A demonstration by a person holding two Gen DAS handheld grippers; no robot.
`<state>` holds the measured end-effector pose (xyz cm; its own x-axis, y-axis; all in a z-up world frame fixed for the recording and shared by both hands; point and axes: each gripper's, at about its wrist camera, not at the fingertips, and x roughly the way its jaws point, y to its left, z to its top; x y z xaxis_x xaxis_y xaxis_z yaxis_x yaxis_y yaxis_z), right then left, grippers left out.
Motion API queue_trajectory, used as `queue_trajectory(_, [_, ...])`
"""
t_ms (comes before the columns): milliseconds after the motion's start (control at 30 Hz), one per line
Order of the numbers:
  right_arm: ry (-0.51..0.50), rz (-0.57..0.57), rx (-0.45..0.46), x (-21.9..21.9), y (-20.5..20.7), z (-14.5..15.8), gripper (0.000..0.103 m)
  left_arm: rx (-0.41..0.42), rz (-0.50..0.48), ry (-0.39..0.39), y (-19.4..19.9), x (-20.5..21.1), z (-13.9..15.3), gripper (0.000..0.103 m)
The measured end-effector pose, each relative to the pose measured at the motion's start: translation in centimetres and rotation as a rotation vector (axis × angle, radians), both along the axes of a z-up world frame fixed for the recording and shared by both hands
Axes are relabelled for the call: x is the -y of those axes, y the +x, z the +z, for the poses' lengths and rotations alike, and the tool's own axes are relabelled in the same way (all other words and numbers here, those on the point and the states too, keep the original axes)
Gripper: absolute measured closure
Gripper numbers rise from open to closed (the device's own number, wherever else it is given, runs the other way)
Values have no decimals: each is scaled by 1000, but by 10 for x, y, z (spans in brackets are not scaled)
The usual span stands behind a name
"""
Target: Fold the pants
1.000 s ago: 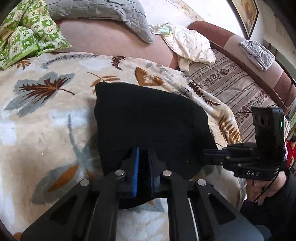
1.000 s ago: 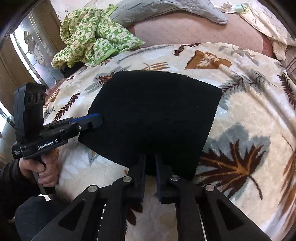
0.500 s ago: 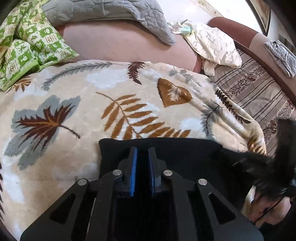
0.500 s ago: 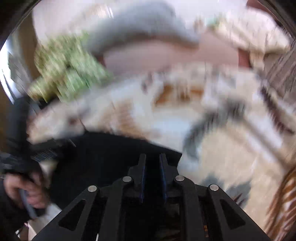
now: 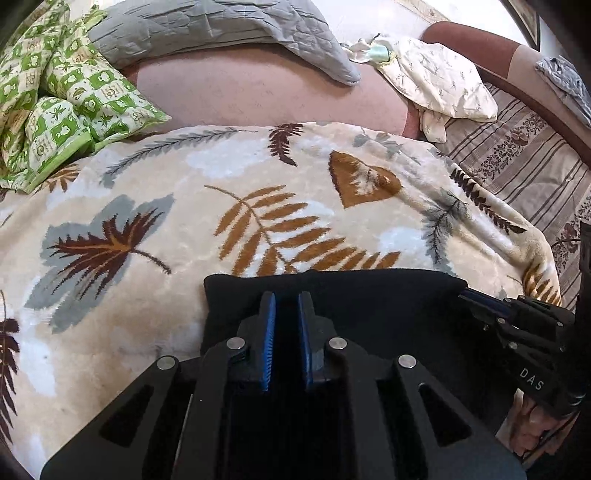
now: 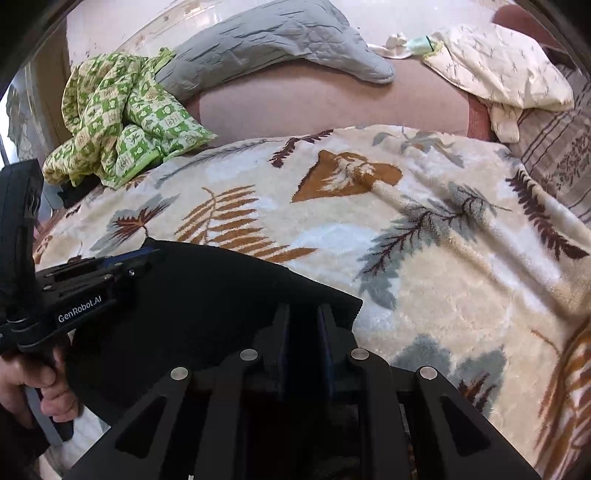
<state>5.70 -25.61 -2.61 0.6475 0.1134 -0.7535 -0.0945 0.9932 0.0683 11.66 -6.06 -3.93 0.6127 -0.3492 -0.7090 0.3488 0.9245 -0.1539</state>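
Note:
The black pants (image 5: 369, 299) are a dark folded bundle lying at the near edge of a leaf-patterned blanket (image 5: 184, 206). My left gripper (image 5: 286, 310) is shut on the pants' left end. My right gripper (image 6: 303, 325) is shut on the pants (image 6: 207, 291) at their right end. Each gripper shows in the other's view: the right one (image 5: 472, 295) at the pants' right corner, the left one (image 6: 144, 254) at their left corner. The cloth between the blue pads is hard to tell apart from the black fingers.
A green patterned quilt (image 5: 55, 103) and a grey quilted pillow (image 5: 221, 26) lie at the back left. A cream cloth (image 5: 443, 81) lies at the back right on a striped sofa seat (image 5: 528, 162). A pink sofa back (image 5: 258, 92) runs behind the blanket.
The pants lay spread out on the blanket a second ago. Both grippers have pulled the near edge up and towards me, so the pants now sit bunched close under both grippers.

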Motion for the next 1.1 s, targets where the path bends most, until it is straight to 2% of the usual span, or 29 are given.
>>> queue_trajectory(200, [-4,1,5,0,0,-1,87,5,6,-19,0,-2,-2,91])
queue_trajectory(367, [-65,3,25,-8,-2,-3,88,-2,9,-49,1,-5,-5,91])
queue_trajectory(467, [-76,1,31,-9,-3,0,87,0,16,-34,2,-3,-5,91])
queue_trajectory(500, [-82,-4,35,-10,-3,3,80,5,20,-22,2,-1,-4,91])
queue_trajectory(533, [-111,-27,29,-9,-4,9,61,11,17,-16,1,-1,-1,91])
queue_trajectory(567, [-133,-51,16,-8,-5,14,52,14,9,-22,1,-2,3,92])
queue_trajectory(600, [-126,-65,9,-5,-11,26,50,4,3,-29,-1,-6,9,90])
queue_trajectory(633, [-100,-56,26,-3,-18,38,48,-15,13,-43,-3,-10,16,86])
queue_trajectory(667, [-79,-40,52,-2,-27,49,44,-23,19,-65,-8,-16,24,60])
queue_trajectory(700, [-76,-25,76,-2,-38,61,31,-14,27,-87,-18,-23,35,15])
queue_trajectory(733, [-91,-17,94,-3,-49,71,19,10,38,-101,-29,-29,45,3])
queue_trajectory(767, [-106,-13,105,-3,-60,77,18,52,52,-114,-46,-36,57,0])
queue_trajectory(833, [-110,6,106,-3,-80,80,18,105,51,-111,-76,-44,71,0])
queue_trajectory(900, [-77,-6,99,1,-96,72,18,126,36,-72,-105,-44,75,0])
queue_trajectory(933, [-68,-28,58,2,-100,65,18,138,35,-35,-120,-42,73,0])
queue_trajectory(1000, [-88,-54,25,2,-102,61,18,148,25,17,-137,-38,69,0])
queue_trajectory(1100, [-27,-26,52,4,-108,65,18,108,-10,78,-147,-30,63,0])
